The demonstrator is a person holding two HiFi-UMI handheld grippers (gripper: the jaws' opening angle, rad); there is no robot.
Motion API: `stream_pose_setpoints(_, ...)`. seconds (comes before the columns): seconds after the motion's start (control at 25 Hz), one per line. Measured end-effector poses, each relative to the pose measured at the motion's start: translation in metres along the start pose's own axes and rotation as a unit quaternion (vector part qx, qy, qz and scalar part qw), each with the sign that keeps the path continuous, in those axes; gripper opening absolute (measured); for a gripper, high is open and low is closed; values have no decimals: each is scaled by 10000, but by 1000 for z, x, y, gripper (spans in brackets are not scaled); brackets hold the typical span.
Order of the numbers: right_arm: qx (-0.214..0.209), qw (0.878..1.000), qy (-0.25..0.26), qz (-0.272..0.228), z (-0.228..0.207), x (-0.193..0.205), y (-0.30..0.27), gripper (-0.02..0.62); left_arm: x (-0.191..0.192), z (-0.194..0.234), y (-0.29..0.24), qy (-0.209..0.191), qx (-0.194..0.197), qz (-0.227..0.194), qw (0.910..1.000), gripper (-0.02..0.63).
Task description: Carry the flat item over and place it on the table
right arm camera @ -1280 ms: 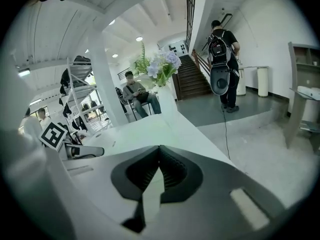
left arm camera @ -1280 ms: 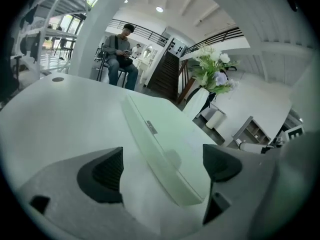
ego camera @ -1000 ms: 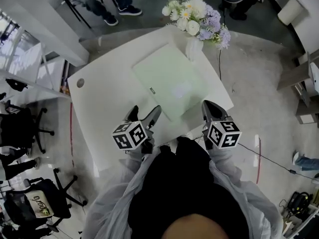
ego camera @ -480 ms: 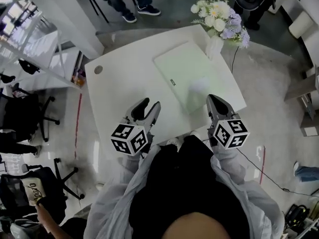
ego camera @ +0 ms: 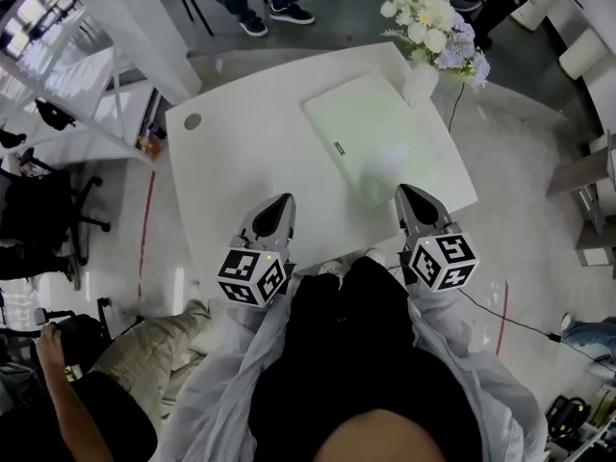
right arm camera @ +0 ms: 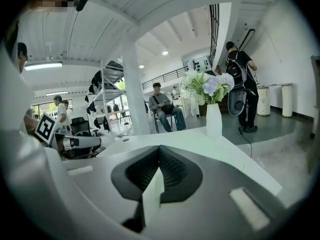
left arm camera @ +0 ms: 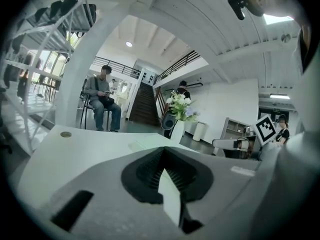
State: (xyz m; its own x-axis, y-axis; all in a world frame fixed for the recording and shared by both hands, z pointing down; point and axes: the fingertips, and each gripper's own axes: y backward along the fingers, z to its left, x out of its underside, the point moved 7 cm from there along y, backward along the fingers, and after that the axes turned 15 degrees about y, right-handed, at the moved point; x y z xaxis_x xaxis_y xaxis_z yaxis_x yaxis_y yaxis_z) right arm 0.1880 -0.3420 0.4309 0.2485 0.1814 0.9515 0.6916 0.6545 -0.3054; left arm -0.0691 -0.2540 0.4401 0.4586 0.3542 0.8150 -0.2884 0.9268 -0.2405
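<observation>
One thin, pale-green rectangular slab (ego camera: 371,138) flat on smooth white table (ego camera: 250,162)

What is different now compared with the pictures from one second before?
The left gripper and the right gripper drew back from the flat green item toward the person. The left gripper's jaws have just been closing, with nothing between them; the right gripper stays shut. The item still lies on the table beside the vase.

smooth matt white table (ego camera: 248,173), smooth pale-green flat item (ego camera: 371,135) with a slight sheen, glossy polished floor (ego camera: 525,157)
</observation>
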Motion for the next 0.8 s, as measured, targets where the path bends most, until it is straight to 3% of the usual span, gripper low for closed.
stream_pose_setpoints(0.2, 9, 10000, 12, 28, 4, 4, 1, 9, 6, 3, -2, -146, -20, 121, 9998, -3)
stream_pose_setpoints(0.8, 140, 9997, -67, 178, -2, 10, 0, 9, 11, 8, -21, 109, 189, 306, 9993, -3)
